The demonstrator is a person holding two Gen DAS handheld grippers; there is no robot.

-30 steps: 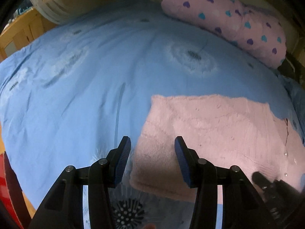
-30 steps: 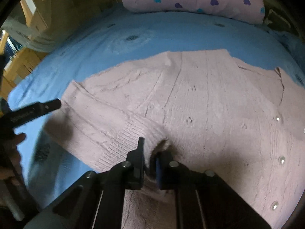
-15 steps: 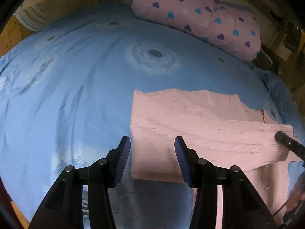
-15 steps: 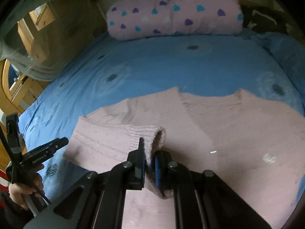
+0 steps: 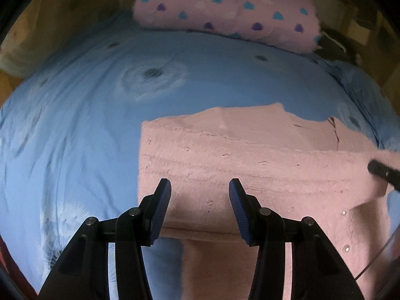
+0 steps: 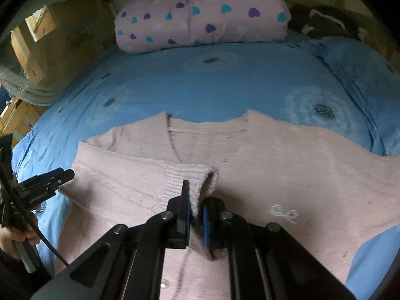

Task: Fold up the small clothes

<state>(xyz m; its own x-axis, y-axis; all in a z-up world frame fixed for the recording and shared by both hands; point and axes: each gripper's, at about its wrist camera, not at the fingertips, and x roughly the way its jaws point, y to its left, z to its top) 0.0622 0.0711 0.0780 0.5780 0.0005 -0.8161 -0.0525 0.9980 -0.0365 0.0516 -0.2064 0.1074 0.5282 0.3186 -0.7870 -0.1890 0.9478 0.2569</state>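
One bow (image 6: 282, 212), right view only, left tool (image 5: 200, 207) empty

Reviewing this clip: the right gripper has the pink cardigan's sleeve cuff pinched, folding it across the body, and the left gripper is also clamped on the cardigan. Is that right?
Not quite. The right gripper does pinch the sleeve cuff of the pink cardigan, folded across the body. But the left gripper is not clamped: the left wrist view shows its jaws spread wide with nothing gripped between them, above the folded sleeve on the blue bedsheet.

A pale pink knitted cardigan (image 6: 275, 170) with small buttons lies flat, spread ahead of the right claw (image 6: 197, 215); its ribbed-cuffed sleeve (image 6: 140, 177) is folded across the body, cuff pinched in that claw.
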